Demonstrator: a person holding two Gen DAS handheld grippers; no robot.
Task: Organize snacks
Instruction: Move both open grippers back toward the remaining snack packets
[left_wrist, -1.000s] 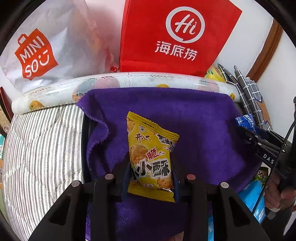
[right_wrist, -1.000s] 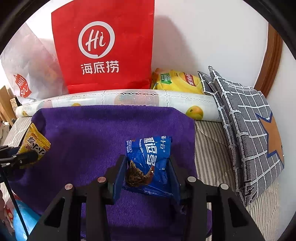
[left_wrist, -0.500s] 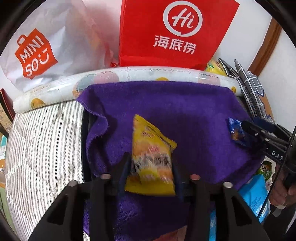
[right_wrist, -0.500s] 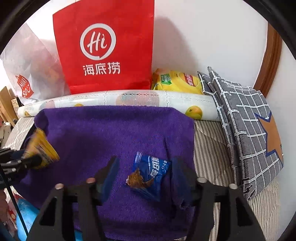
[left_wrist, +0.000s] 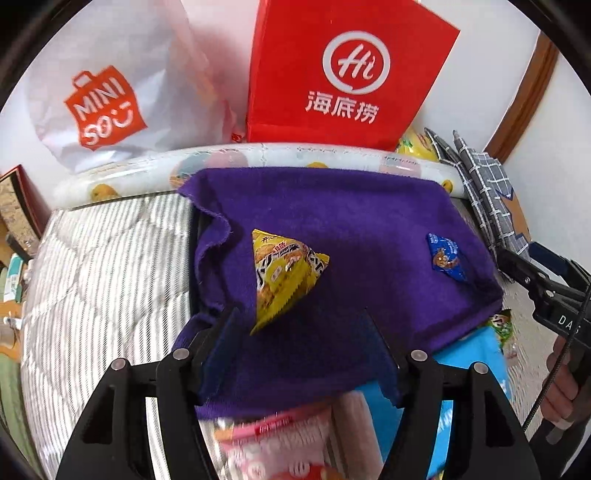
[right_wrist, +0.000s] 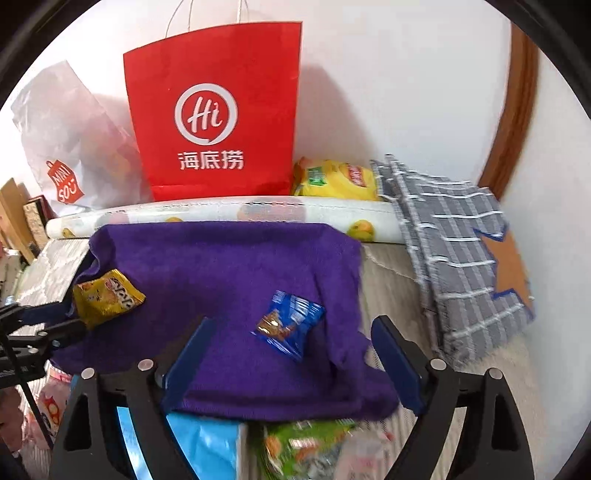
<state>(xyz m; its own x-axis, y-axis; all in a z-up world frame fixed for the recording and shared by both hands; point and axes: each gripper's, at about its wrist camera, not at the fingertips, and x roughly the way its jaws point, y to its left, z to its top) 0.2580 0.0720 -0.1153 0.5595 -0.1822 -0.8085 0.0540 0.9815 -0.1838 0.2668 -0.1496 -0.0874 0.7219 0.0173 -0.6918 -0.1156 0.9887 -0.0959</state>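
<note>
Ahead of each opening, empty gripper, left (left_wrist: 299, 325) and right (right_wrist: 291, 336), a released snack packet lies on purple cloth (right_wrist: 229, 266): yellow packet (left_wrist: 284, 273), blue packet (right_wrist: 288, 323).

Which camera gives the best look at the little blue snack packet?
The right wrist view: the blue packet lies large and central on the purple towel, just ahead of that gripper's fingers. In the left wrist view it is small, far to the right.

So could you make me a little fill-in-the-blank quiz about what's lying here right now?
1. The yellow snack packet and the blue snack packet both lie on a ____ towel.
2. The red paper bag stands against the ____.
3. The yellow packet lies to the ____ of the blue one.

Missing words: purple; wall; left
</note>
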